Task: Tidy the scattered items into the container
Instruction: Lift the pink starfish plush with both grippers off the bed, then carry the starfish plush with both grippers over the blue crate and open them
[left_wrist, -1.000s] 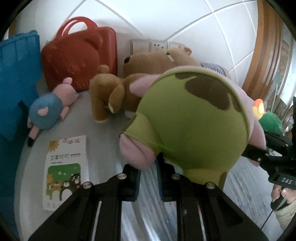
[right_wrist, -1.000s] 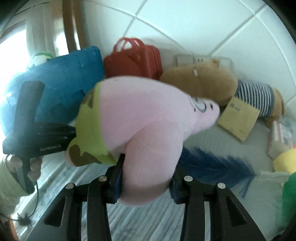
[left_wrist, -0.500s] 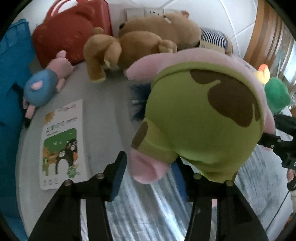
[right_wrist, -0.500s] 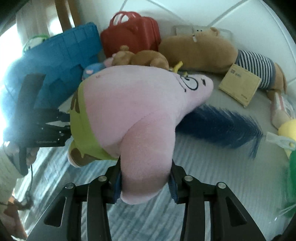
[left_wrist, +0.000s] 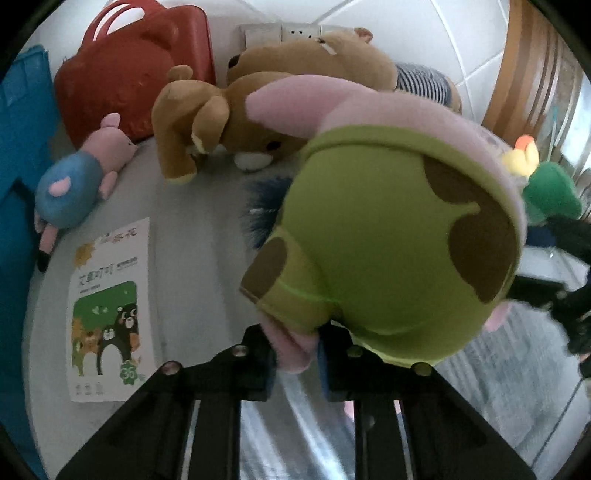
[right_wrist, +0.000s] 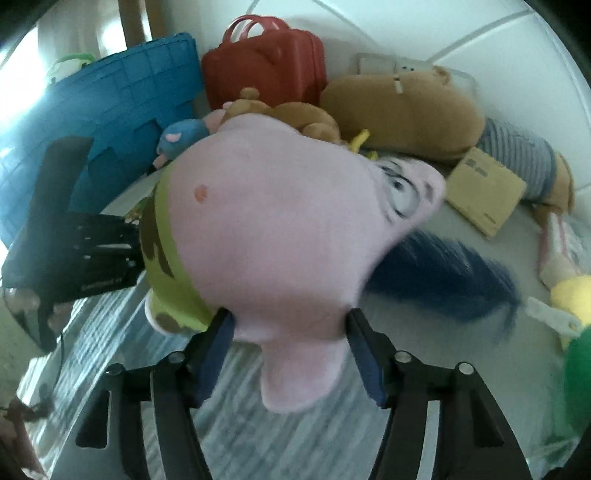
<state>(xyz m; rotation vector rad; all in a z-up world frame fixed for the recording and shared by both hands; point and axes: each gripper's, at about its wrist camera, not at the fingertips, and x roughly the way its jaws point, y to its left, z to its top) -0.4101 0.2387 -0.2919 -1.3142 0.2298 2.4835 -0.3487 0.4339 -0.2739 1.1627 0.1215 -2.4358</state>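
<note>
A big pink star plush in green shorts (left_wrist: 384, 236) fills both views, held above the grey table (left_wrist: 199, 258). My left gripper (left_wrist: 295, 354) is shut on one of its pink legs. My right gripper (right_wrist: 291, 347) has its jaws spread wide around the plush's pink arm (right_wrist: 295, 373), which sits loose between the pads. The blue crate (right_wrist: 110, 110) stands at the table's left, also at the left edge of the left wrist view (left_wrist: 18, 147).
On the table lie a red case (left_wrist: 136, 70), a small brown bear (left_wrist: 207, 122), a large brown bear (right_wrist: 399, 110), a small pig plush (left_wrist: 77, 181), a booklet (left_wrist: 107, 306), a blue feathery thing (right_wrist: 443, 273), a cardboard tag (right_wrist: 484, 192) and a green and yellow toy (left_wrist: 546, 184).
The right gripper's jaws have opened wide around the pink arm. The left gripper has closed tight on the leg again. The plush has tilted and turned a little.
</note>
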